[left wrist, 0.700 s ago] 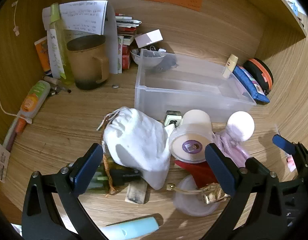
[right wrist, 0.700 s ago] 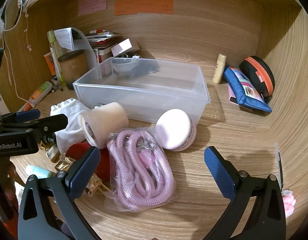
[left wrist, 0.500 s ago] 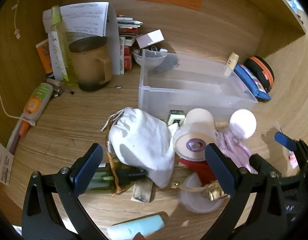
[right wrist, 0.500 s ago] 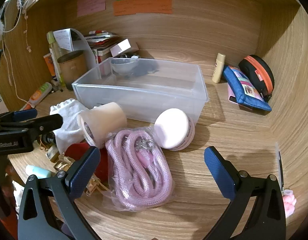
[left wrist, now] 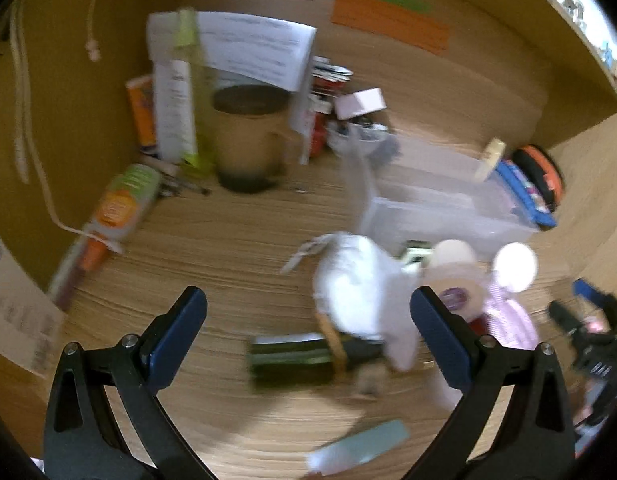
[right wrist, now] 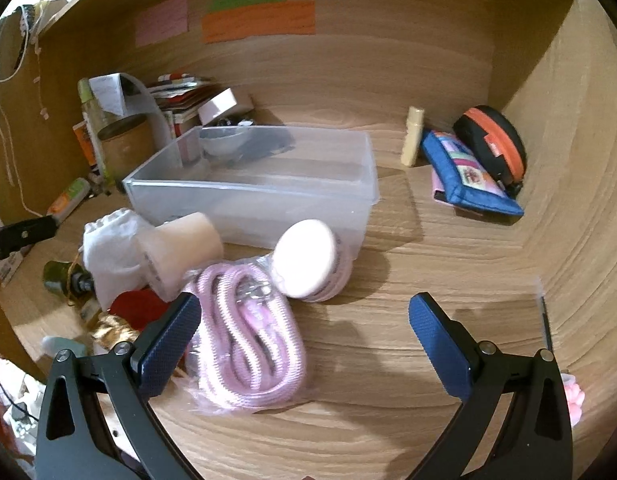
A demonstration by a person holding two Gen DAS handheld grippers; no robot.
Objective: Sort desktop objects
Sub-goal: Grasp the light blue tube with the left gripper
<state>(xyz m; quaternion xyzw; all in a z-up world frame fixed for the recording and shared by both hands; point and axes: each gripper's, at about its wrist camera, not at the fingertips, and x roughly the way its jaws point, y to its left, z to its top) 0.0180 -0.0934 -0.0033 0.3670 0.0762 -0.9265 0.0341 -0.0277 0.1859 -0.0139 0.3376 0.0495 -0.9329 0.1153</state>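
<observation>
Both the left gripper (left wrist: 308, 320) and right gripper (right wrist: 304, 320) gape empty above the desk, the bagged pink rope (right wrist: 244, 344) lying before the clear bin (right wrist: 252, 188), its coil's long axis running toward the bin.

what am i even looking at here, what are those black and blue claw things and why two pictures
Each picture comes from a camera fixed on a hand-held two-finger gripper, looking forward along its fingers. A person holds one in each hand; there is no robot arm. The blue-padded prongs at the bottom are the gripper's own fingers.

One view is from the left gripper and is blurred. The other is from the right gripper. Both are open and hold nothing.

On the wooden desk stands a clear plastic bin. In front of it lie a bagged pink rope, a white round tin, a roll of tape and a white cloth pouch.
</observation>
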